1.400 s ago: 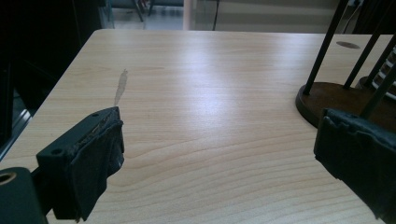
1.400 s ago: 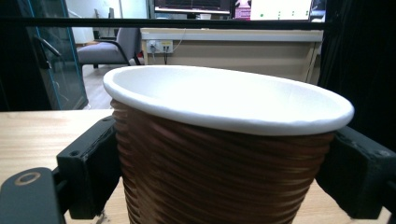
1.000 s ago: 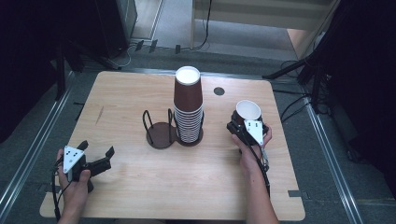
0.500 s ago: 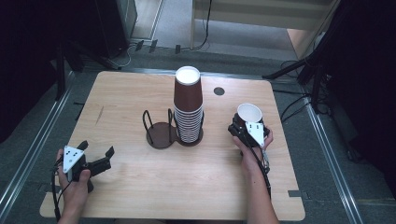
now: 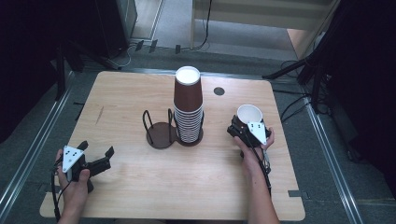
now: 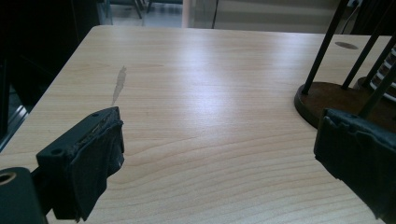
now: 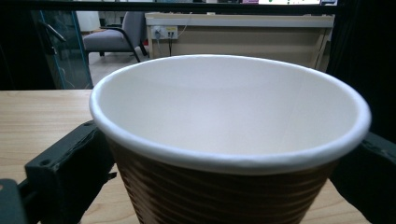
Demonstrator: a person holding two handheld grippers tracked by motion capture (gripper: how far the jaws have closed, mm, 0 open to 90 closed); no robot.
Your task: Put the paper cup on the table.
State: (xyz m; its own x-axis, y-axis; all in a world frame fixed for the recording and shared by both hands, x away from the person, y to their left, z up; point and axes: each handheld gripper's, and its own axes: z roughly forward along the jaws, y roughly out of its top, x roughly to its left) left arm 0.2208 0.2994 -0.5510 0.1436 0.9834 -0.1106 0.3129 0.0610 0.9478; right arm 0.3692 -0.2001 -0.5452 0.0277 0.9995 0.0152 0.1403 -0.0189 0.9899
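Observation:
A single brown paper cup (image 5: pixel 249 113) with a white inside stands upright at the table's right, and my right gripper (image 5: pixel 246 123) is shut on it. In the right gripper view the cup (image 7: pixel 229 116) sits between the two black jaws, which press on its ribbed sides. A tall stack of brown cups (image 5: pixel 188 107) stands mid-table beside a dark wire cup rack (image 5: pixel 161 130). My left gripper (image 5: pixel 98 149) rests open near the front left corner, holding nothing. In the left gripper view its jaws (image 6: pixel 217 140) are spread wide over bare wood, with the rack's base (image 6: pixel 327 98) ahead on the right.
The wooden table (image 5: pixel 116 93) has a small dark round hole (image 5: pixel 219 91) near its far edge. Black stands and cables crowd the floor behind and to the right. Metal rails run along both sides of the table.

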